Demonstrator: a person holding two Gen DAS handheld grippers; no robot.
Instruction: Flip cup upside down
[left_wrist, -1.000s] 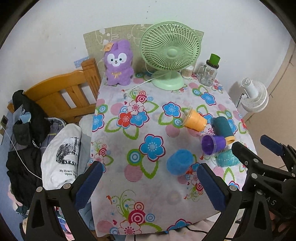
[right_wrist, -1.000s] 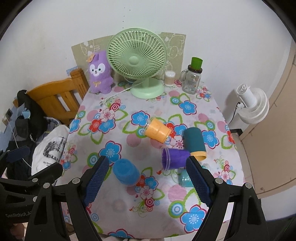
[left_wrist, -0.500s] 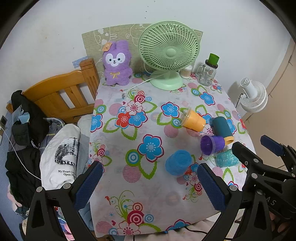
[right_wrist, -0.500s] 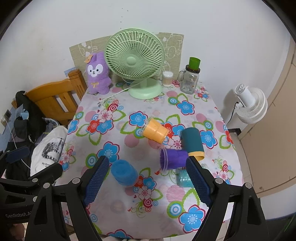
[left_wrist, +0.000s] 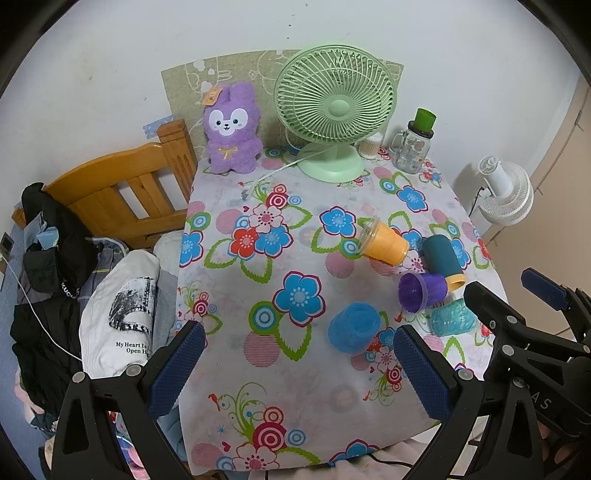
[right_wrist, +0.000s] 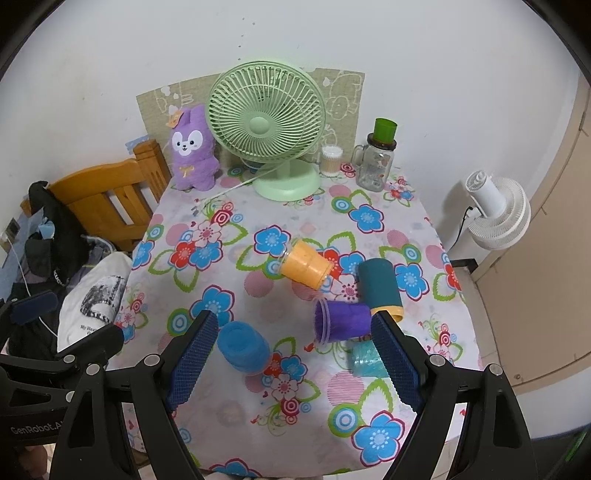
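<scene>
Hovering wide open and empty above the table's (right_wrist: 236, 424) near edge, both grippers, left (left_wrist: 295, 365) and right (right_wrist: 291, 362), risk scattering the cluster at 3 o'clock, where the purple cup (right_wrist: 341, 320) lies sideways touching the teal cup (right_wrist: 378, 282).

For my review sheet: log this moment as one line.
left gripper: open, empty | right gripper: open, empty | blue cup: upside down | purple cup: on side
</scene>
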